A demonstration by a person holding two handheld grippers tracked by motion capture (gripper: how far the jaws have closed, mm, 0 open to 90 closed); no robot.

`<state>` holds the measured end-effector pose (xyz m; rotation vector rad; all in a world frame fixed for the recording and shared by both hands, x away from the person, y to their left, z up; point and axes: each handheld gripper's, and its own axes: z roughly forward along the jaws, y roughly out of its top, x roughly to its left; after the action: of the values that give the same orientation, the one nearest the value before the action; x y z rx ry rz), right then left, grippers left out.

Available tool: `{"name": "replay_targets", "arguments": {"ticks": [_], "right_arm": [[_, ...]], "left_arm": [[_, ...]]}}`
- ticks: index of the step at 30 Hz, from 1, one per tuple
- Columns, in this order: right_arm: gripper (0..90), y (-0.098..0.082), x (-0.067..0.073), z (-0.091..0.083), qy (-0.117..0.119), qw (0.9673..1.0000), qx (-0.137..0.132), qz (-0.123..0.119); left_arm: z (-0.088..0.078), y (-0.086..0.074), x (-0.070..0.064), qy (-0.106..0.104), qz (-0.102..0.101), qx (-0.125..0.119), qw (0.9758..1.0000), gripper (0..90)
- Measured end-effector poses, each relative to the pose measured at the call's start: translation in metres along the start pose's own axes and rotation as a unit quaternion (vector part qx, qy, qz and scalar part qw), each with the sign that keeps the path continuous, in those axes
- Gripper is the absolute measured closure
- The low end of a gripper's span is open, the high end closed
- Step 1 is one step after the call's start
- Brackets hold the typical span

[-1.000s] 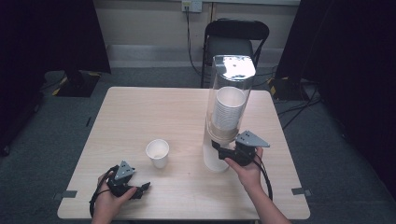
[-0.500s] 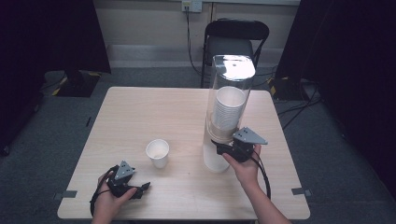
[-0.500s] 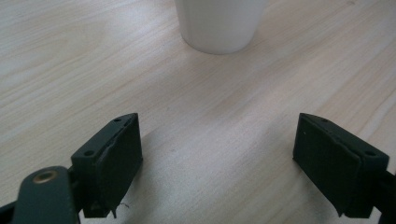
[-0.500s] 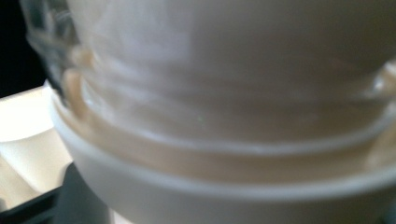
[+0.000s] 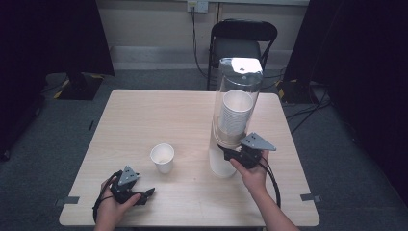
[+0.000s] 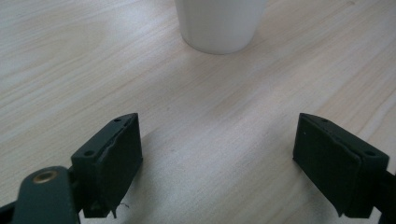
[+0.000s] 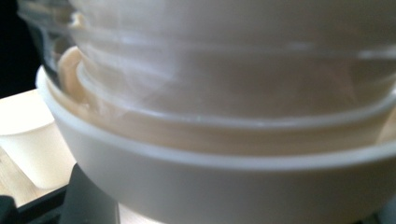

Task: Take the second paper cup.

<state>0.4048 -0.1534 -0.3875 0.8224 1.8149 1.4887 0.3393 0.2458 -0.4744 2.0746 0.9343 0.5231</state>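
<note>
I hold the right gripper (image 5: 230, 155) at the cup dispenser (image 5: 234, 115) on the table's right, its jaws just closing around the bottom cup (image 7: 224, 186); next, I judge, pull down, left gripper (image 5: 144, 195) resting open.

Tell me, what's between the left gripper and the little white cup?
Nothing but bare wooden table. In the left gripper view, the left gripper has open jaws, and only tabletop stretches up to the cup.
</note>
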Motion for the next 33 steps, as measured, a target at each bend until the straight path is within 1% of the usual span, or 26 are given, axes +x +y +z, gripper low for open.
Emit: {"name": "replay_targets", "arguments": {"ticks": [4,6,10,11,14,15,16,17,18,19,20,21,22,23,24,25,26,27,28,29,30,31,33], "right_arm": [[33.1,-0.002,0.000,0.000,-0.003,1.0000,0.003,0.001],[33.3,-0.003,0.000,0.001,0.000,1.0000,0.001,0.002],[34.0,-0.004,-0.001,0.000,0.005,0.9999,0.011,0.000],[34.6,-0.007,-0.002,0.001,0.010,0.9999,0.008,0.008],[36.4,-0.010,-0.002,0.002,0.009,0.9999,0.010,0.007],[36.9,-0.036,-0.004,0.010,-0.002,0.9928,0.119,-0.012],[36.9,-0.036,-0.004,0.010,-0.002,0.9928,0.119,-0.012],[36.8,-0.067,-0.010,0.000,-0.003,0.9944,0.104,0.019],[36.8,-0.066,-0.009,0.000,0.001,0.9944,0.104,0.019],[36.7,-0.062,-0.008,-0.001,0.000,0.9937,0.112,0.008],[36.6,-0.057,-0.008,-0.002,0.003,0.9924,0.123,-0.002],[36.6,-0.057,-0.008,-0.002,0.003,0.9924,0.123,-0.002],[36.5,-0.053,-0.009,-0.004,0.006,0.9917,0.128,-0.010],[36.3,-0.051,-0.010,-0.005,0.012,0.9909,0.134,-0.013],[36.2,-0.051,-0.010,-0.006,0.014,0.9900,0.140,-0.014],[36.1,-0.050,-0.010,-0.006,0.016,0.9891,0.145,-0.024],[36.1,-0.052,-0.010,-0.005,0.018,0.9887,0.147,-0.022],[36.1,-0.052,-0.010,-0.005,0.018,0.9887,0.147,-0.022],[36.0,-0.055,-0.009,-0.007,0.018,0.9892,0.145,-0.015],[36.0,-0.055,-0.009,-0.007,0.018,0.9892,0.145,-0.015],[36.0,-0.057,-0.009,-0.008,0.017,0.9885,0.150,-0.013],[35.9,-0.058,-0.011,-0.012,0.018,0.9876,0.155,-0.022],[35.9,-0.057,-0.012,-0.014,0.016,0.9878,0.154,-0.021]], "left_arm": [[0.000,0.000,0.000,0.000,0.000,0.000,1.0000,15.1],[0.000,0.000,0.000,0.000,0.000,0.000,1.0000,15.1],[0.000,0.000,0.000,0.001,0.002,0.001,1.0000,15.2],[0.000,0.000,0.000,0.001,0.002,0.001,1.0000,15.2],[0.000,0.000,0.000,0.001,0.002,0.002,1.0000,15.3],[0.000,0.000,0.000,0.001,0.002,0.001,1.0000,15.4],[0.000,0.000,-0.001,0.000,-0.004,0.000,1.0000,15.4],[-0.002,-0.001,0.000,-0.001,0.002,0.001,1.0000,15.8],[-0.002,-0.001,0.000,-0.001,0.002,0.001,1.0000,15.6],[-0.002,-0.002,0.000,-0.006,0.000,-0.002,1.0000,15.5],[-0.002,-0.002,0.000,-0.006,0.000,-0.002,1.0000,15.8],[-0.002,-0.002,-0.001,-0.006,0.000,-0.001,1.0000,15.8],[-0.002,-0.002,-0.001,-0.005,-0.002,-0.002,1.0000,15.8],[-0.002,-0.002,-0.001,-0.006,-0.002,-0.002,1.0000,15.6],[-0.002,-0.001,0.000,-0.004,0.004,0.001,1.0000,15.3],[-0.001,-0.001,0.000,-0.006,0.000,0.001,1.0000,15.1],[-0.001,-0.001,0.001,-0.006,0.003,0.001,1.0000,15.1],[-0.001,-0.001,0.001,-0.006,0.002,0.001,1.0000,15.1],[-0.001,-0.001,0.000,-0.005,0.002,0.000,1.0000,15.2],[-0.001,-0.001,0.000,-0.005,0.002,0.000,1.0000,15.4],[-0.002,-0.001,0.000,-0.003,0.004,0.001,1.0000,15.4],[-0.002,-0.002,-0.001,-0.004,-0.001,-0.001,1.0000,15.6],[-0.002,-0.002,-0.001,-0.004,-0.002,-0.002,1.0000,15.6]]}}
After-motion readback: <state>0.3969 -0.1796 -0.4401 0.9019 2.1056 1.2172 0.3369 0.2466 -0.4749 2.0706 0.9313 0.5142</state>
